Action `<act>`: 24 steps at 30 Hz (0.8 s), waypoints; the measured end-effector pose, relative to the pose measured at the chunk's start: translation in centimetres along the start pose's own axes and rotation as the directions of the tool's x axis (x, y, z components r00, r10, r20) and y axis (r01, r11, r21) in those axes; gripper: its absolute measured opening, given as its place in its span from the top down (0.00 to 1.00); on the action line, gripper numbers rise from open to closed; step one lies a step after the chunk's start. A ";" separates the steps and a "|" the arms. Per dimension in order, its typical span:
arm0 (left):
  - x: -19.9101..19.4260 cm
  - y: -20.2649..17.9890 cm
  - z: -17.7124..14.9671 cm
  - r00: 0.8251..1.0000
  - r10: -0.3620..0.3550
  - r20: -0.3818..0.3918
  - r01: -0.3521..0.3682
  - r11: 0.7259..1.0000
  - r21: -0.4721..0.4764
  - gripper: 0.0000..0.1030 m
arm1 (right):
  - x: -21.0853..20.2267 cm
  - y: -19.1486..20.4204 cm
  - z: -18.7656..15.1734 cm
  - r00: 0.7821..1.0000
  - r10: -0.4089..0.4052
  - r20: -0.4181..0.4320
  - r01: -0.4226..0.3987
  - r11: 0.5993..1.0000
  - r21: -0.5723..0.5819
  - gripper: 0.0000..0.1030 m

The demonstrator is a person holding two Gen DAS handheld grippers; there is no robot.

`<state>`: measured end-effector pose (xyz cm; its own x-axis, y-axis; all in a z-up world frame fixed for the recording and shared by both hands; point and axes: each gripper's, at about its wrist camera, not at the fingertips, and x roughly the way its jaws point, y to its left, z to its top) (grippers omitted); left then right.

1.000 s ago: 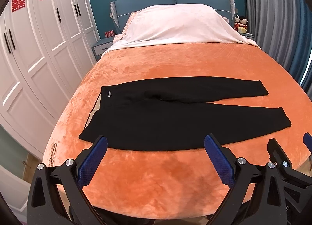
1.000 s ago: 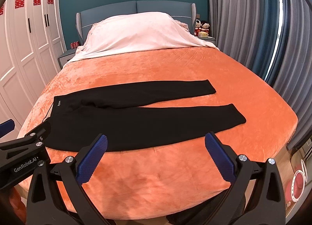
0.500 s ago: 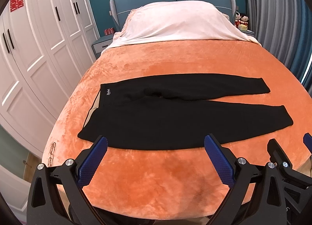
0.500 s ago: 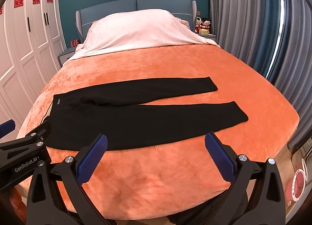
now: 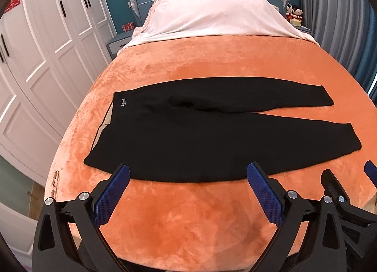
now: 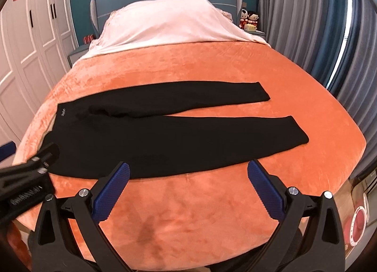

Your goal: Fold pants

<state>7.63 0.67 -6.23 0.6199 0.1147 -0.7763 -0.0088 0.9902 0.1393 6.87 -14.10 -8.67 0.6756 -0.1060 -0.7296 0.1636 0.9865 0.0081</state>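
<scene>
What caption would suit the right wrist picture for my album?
Open right gripper poised at the near edge of black pants laid flat on an orange blanket, left gripper alongside.

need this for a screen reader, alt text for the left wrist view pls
Black pants lie flat and unfolded on an orange bedspread, waistband left, legs right. The open left hand-held gripper hovers at their near edge.

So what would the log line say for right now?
pants: flat on orange blanket, unfolded | left tool: open, holding nothing | right tool: open, holding nothing
</scene>
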 end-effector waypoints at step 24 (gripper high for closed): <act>33.4 21.3 16.2 0.968 0.082 -0.238 -0.163 0.924 -0.347 0.06 | 42.9 -29.7 20.1 0.966 0.016 -0.256 0.049 0.968 0.246 0.05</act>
<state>40.86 24.35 -19.28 0.4128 0.2108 -0.8861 -0.3811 0.9236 0.0422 45.44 -50.44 -26.45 0.4713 -0.0544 -0.8803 0.3685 0.9189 0.1406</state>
